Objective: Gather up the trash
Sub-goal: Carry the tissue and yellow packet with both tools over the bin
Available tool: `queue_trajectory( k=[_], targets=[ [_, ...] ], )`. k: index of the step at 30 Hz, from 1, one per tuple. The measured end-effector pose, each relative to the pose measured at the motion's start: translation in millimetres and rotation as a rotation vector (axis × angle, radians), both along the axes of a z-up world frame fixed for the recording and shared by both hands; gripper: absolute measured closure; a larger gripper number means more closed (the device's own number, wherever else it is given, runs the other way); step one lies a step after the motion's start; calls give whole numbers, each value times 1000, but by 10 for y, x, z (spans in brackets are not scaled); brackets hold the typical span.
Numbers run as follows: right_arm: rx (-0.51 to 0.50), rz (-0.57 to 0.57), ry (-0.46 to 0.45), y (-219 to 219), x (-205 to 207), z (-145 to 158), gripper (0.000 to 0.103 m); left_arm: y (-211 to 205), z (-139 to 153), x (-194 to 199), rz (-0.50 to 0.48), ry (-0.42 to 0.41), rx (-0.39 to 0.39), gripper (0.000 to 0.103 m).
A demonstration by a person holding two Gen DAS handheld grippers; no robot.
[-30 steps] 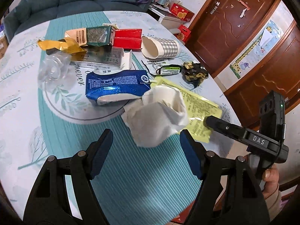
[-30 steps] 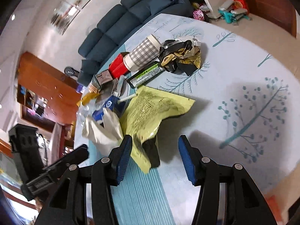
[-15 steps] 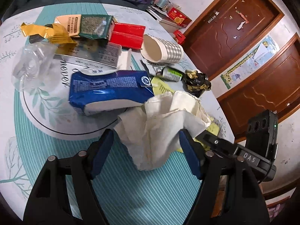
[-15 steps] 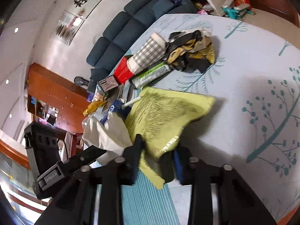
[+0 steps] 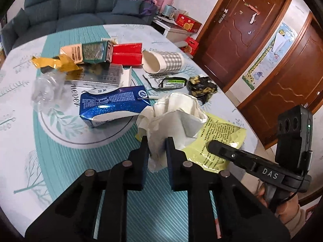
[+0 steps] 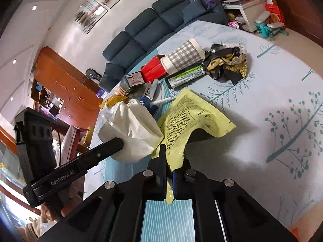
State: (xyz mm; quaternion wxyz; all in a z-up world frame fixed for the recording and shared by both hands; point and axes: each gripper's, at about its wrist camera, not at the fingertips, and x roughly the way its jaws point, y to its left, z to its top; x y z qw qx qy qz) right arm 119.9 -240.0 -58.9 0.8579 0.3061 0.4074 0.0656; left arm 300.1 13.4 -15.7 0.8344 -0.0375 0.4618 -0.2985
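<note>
A crumpled white tissue [image 5: 173,117] lies on the table between a blue carton and a yellow printed packet [image 5: 220,133]. My left gripper [image 5: 156,141] is closing on the tissue's near end, and its pads press into the paper. In the right wrist view my right gripper [image 6: 172,157] is shut on the near edge of the yellow packet [image 6: 193,117], which arches up off the cloth. The tissue [image 6: 131,131] sits just left of it, with the left gripper's finger [image 6: 109,147] against it. A hand holds each tool.
More litter lies beyond: a dented blue carton [image 5: 113,104], a checked paper cup [image 5: 163,62] on its side, a red box [image 5: 126,55], a green pack [image 5: 173,83], a black-gold wrapper [image 5: 201,87], clear plastic [image 5: 47,88]. The table edge [image 5: 238,109] is at the right; a sofa [image 5: 76,2] stands behind.
Both grippers have gone from open to closed: the left around the tissue, the right onto the yellow packet's edge, lifting that edge. The left moved up to the tissue first.
</note>
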Motion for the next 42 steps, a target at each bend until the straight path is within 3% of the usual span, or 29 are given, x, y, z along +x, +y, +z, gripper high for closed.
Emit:
queue_trajectory(
  k=[6,16,25,33,40,42],
  targets=[
    [-50,21,-54,33,-271,323,100,86,346,-397,-10,-44,-6,91],
    [-158,22,-164,-60,-1283,1089,100,61,928,-1251,-35,-93,11,91],
    [-250,3,-180,-126,-2104,1411,100,-154,995,-2011,18,-80,83,91],
    [-378,64,-88,20,-2663,1296,100,-333,774,-2587,17,-78,162,91],
    [-412,87,52,-60,-2973,838,100,-543,352,-2891,-20,-21,276,91],
    [-442,125,132,-41,-2979,528,100,-581,183,-2908,-14,11,303,91]
  ],
)
